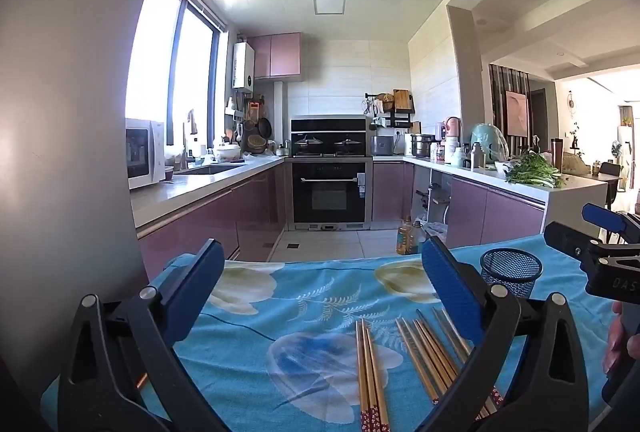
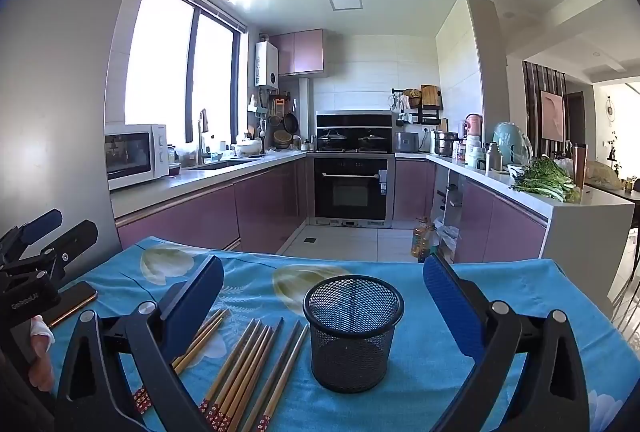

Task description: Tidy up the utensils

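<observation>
Several wooden chopsticks (image 2: 248, 364) with red patterned ends lie loose on a table with a blue floral cloth (image 2: 520, 296). They also show in the left wrist view (image 1: 424, 352). A black mesh cup (image 2: 353, 332) stands upright and empty to their right; it also shows in the left wrist view (image 1: 511, 270). My right gripper (image 2: 324, 296) is open and empty, hovering just in front of the cup. My left gripper (image 1: 320, 280) is open and empty above the cloth, left of the chopsticks.
A phone (image 2: 74, 302) lies on the cloth at the left. Beyond the table's far edge is a kitchen with purple cabinets (image 2: 256, 207), an oven (image 2: 350, 187) and oil bottles (image 2: 424, 236) on the floor.
</observation>
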`<state>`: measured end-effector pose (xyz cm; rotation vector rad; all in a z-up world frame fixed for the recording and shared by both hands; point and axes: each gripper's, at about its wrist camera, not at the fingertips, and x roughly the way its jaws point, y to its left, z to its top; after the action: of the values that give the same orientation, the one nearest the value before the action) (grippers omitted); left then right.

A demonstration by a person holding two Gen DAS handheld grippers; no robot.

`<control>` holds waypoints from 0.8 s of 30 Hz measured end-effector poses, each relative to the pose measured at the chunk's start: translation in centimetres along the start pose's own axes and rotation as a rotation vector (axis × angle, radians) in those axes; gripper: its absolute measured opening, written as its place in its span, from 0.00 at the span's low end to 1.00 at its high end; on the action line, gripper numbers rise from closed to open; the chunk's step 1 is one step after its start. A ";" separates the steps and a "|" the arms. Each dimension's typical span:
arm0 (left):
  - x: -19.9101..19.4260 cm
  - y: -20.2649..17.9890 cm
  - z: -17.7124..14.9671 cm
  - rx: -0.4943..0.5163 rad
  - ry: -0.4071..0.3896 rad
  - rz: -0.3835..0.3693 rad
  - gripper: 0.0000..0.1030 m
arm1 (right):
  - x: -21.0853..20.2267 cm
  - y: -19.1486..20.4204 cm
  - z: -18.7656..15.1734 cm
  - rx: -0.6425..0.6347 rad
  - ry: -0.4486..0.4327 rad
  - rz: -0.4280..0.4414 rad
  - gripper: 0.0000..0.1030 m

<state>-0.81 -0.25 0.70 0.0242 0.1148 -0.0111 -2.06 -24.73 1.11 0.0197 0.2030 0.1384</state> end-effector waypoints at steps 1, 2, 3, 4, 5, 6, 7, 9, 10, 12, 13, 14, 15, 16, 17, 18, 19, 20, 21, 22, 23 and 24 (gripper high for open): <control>0.0 0.0 0.0 0.000 -0.002 -0.001 0.95 | 0.0 0.0 -0.1 0.000 -0.002 -0.002 0.94; 0.0 0.0 0.0 0.000 -0.002 -0.001 0.95 | 0.3 0.5 -0.2 -0.002 0.003 -0.003 0.94; 0.0 0.0 0.0 0.000 -0.002 -0.001 0.95 | 0.3 0.5 -0.2 -0.003 0.003 -0.004 0.94; 0.1 0.0 -0.2 0.000 -0.002 0.000 0.95 | 0.3 0.5 -0.2 -0.001 0.002 -0.004 0.94; 0.1 0.0 -0.2 -0.001 -0.004 -0.001 0.95 | 0.3 0.5 -0.2 -0.001 0.003 -0.004 0.94; 0.1 -0.1 -0.2 0.000 -0.003 -0.001 0.95 | 0.2 0.6 -0.2 -0.001 0.002 -0.006 0.94; 0.0 -0.1 -0.2 0.000 -0.005 -0.001 0.95 | 0.2 0.6 -0.2 -0.001 0.000 -0.007 0.94; -0.1 -0.1 -0.2 -0.001 -0.007 -0.001 0.95 | 0.1 0.5 -0.2 0.001 0.002 -0.007 0.94; -0.1 -0.1 -0.1 -0.001 -0.007 -0.001 0.95 | 0.0 0.5 -0.2 0.001 0.001 -0.006 0.94; -0.1 -0.1 -0.2 0.000 -0.008 0.000 0.95 | 0.0 0.5 -0.2 0.001 0.003 -0.009 0.94; -0.2 -0.1 -0.2 0.000 -0.008 -0.001 0.95 | 0.0 0.4 -0.2 0.003 0.004 -0.008 0.94; -0.2 -0.1 -0.2 -0.001 -0.009 -0.001 0.95 | 0.0 0.4 -0.1 0.003 0.005 -0.008 0.94; -0.1 -0.1 -0.2 -0.001 -0.009 -0.001 0.95 | -0.1 0.3 -0.1 0.004 0.005 -0.010 0.94; -0.1 -0.1 -0.2 -0.001 -0.009 -0.001 0.95 | -0.1 0.3 -0.1 0.004 0.005 -0.009 0.94; -0.2 -0.1 -0.2 0.001 -0.009 0.001 0.95 | -0.1 0.3 -0.1 0.004 0.004 -0.010 0.94; -0.1 -0.1 -0.2 -0.001 -0.009 -0.001 0.95 | -0.1 0.3 -0.1 0.005 0.003 -0.011 0.94; -0.1 -0.1 -0.2 -0.002 -0.008 -0.002 0.95 | -0.1 0.3 -0.1 0.007 0.003 -0.012 0.94; -0.2 -0.1 -0.2 -0.001 -0.008 -0.001 0.95 | -0.1 0.2 0.0 0.009 0.005 -0.010 0.94; -0.2 -0.1 -0.2 -0.001 -0.009 -0.001 0.95 | -0.2 0.2 0.0 0.009 0.005 -0.012 0.94; -0.2 -0.1 -0.2 -0.002 -0.007 -0.002 0.95 | 0.0 0.2 -0.1 0.010 0.007 -0.013 0.94; -0.2 -0.1 -0.2 -0.003 -0.007 -0.002 0.95 | 0.1 0.2 -0.1 0.011 0.008 -0.013 0.94; -0.3 -0.1 -0.2 -0.003 -0.006 -0.003 0.95 | 0.0 0.2 -0.1 0.012 0.007 -0.014 0.94</control>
<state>-1.11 -0.35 0.52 0.0208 0.1087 -0.0141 -2.07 -24.53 1.00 0.0300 0.2104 0.1232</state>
